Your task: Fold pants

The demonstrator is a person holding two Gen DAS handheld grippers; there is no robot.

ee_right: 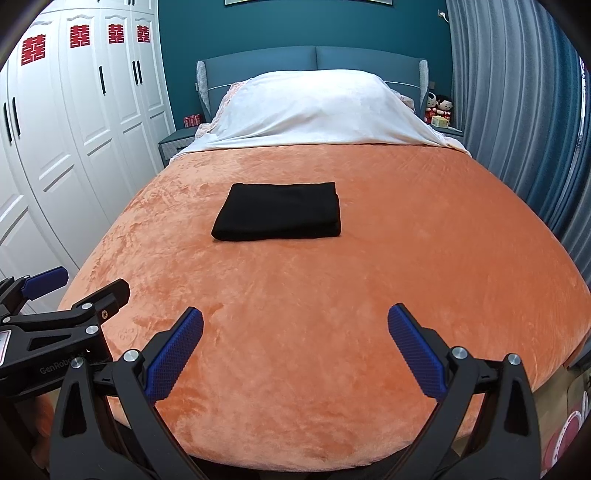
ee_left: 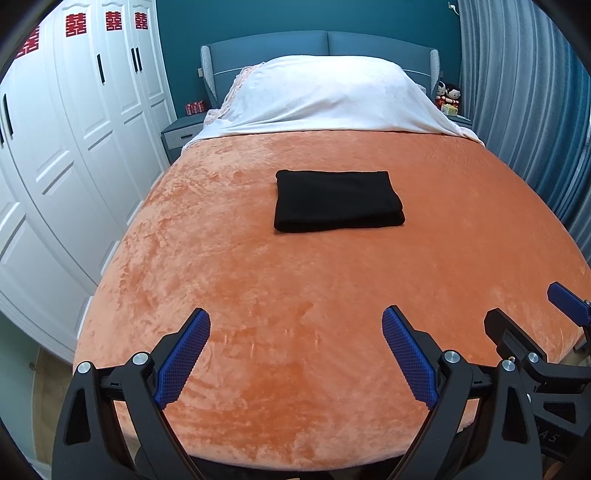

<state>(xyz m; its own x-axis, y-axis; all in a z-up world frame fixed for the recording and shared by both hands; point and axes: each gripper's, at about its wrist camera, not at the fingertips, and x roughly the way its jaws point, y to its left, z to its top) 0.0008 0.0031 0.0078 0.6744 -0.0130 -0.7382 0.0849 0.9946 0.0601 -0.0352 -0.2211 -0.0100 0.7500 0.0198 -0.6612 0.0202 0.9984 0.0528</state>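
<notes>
Left wrist view looks along the bed from its foot: the left gripper [ee_left: 295,325] hangs over the near end of the orange blanket [ee_left: 258,295], its two blue-padded fingers [ee_left: 183,356] spread wide with nothing between them. Black pants [ee_left: 338,201] lie at about 12 o'clock from it, well apart, folded into a neat rectangular stack flat on the blanket near the middle of the bed. A thick fold runs along the stack's near edge. At 3 o'clock the right gripper [ee_left: 554,317] comes into view, just beside the left one.

Right wrist view shows the right gripper [ee_right: 295,323] over the same near end of the blanket, fingers [ee_right: 415,354] likewise spread and holding nothing. From here the pants [ee_right: 279,212] sit at roughly 11 o'clock, untouched by either tool. Part of the left gripper [ee_right: 74,288] shows at 9 o'clock.

Beyond the pants, at 12 o'clock, a white cover [ee_left: 332,92] is draped over the head of the bed against a blue headboard [ee_left: 325,44]. White wardrobe doors [ee_left: 74,129] with red paper cutouts [ee_left: 75,25] fill the 9 to 10 o'clock side, and a grey-blue curtain [ee_left: 517,92] hangs at 2 o'clock. Two small dolls [ee_left: 447,95] stand on the nightstand by the curtain.
</notes>
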